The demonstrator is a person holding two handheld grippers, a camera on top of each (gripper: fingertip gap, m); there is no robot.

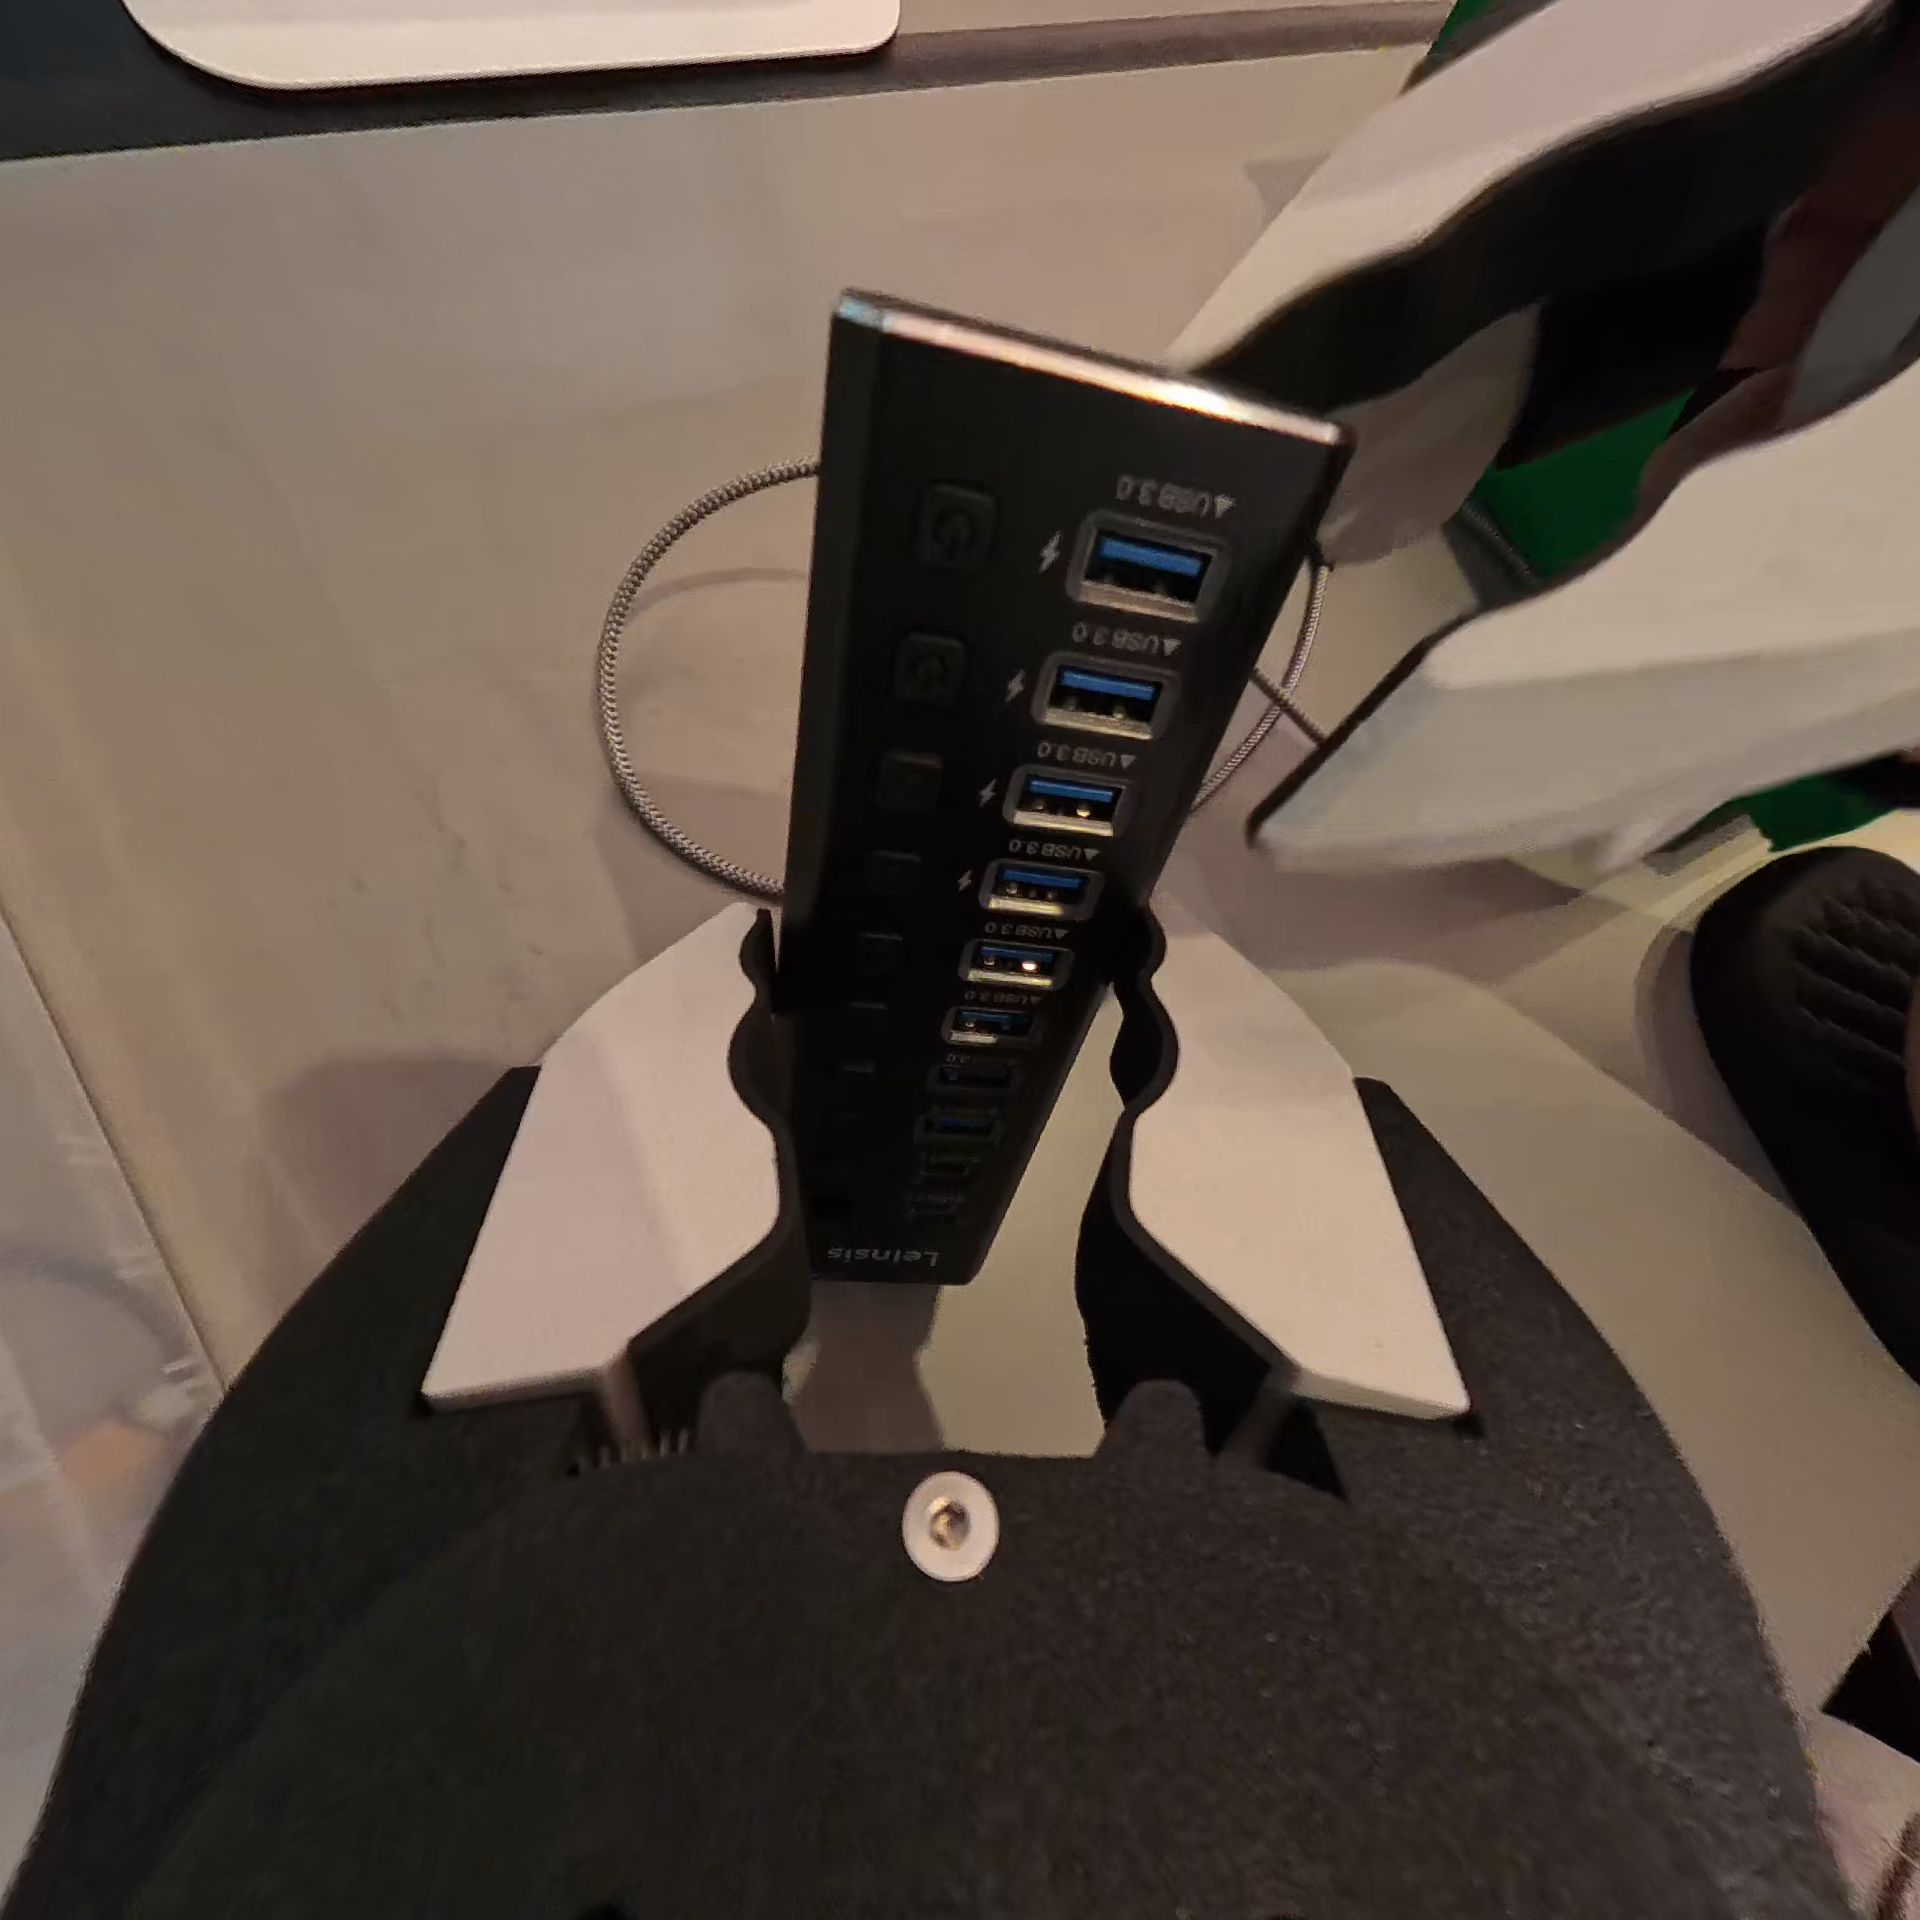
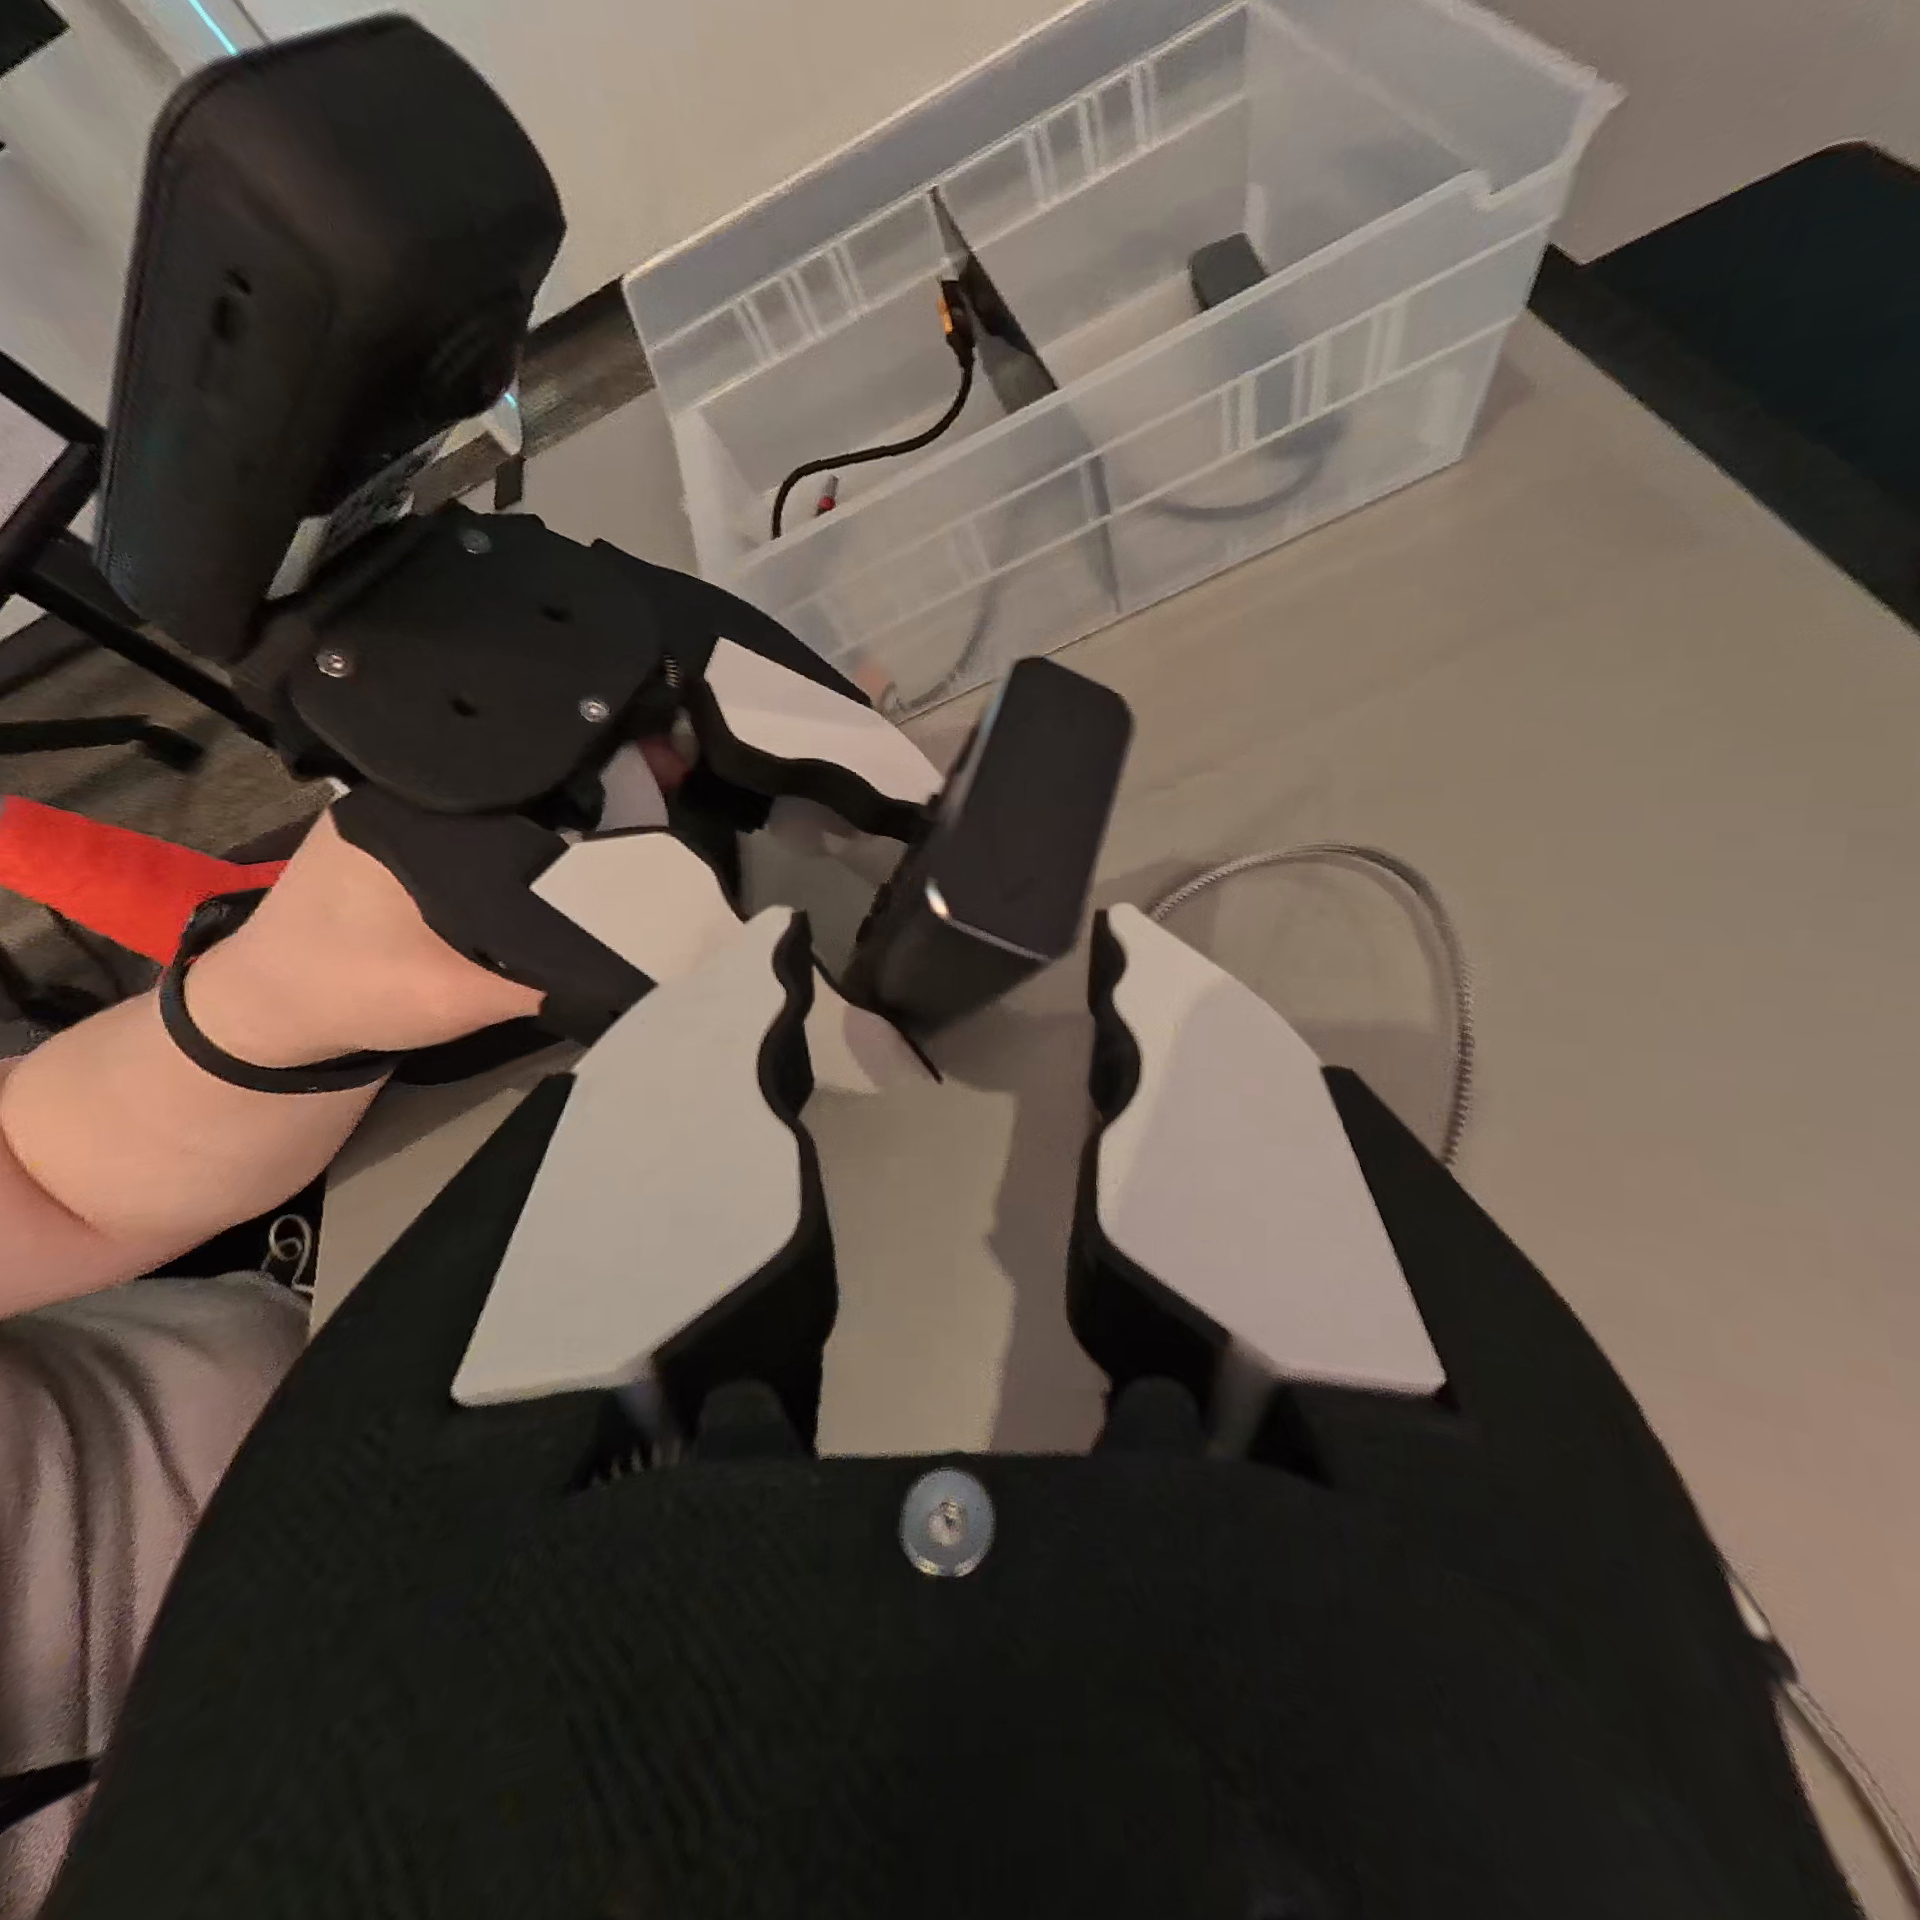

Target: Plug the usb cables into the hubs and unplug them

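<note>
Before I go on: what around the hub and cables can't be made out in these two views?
- Hub, left wrist view: its lowest ports are dark and too small to tell whether they are free.
- Braided cable, left wrist view: the hub hides where it joins.
- Clear bin, right wrist view: frosted walls blur the cables inside.
- Right tongs in the left wrist view: motion-blurred and cut off by the edge.

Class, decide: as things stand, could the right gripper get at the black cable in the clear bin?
Probably yes: the right gripper is open and empty, the bin has no lid, and the cable lies exposed, though the held hub sits between.
</note>
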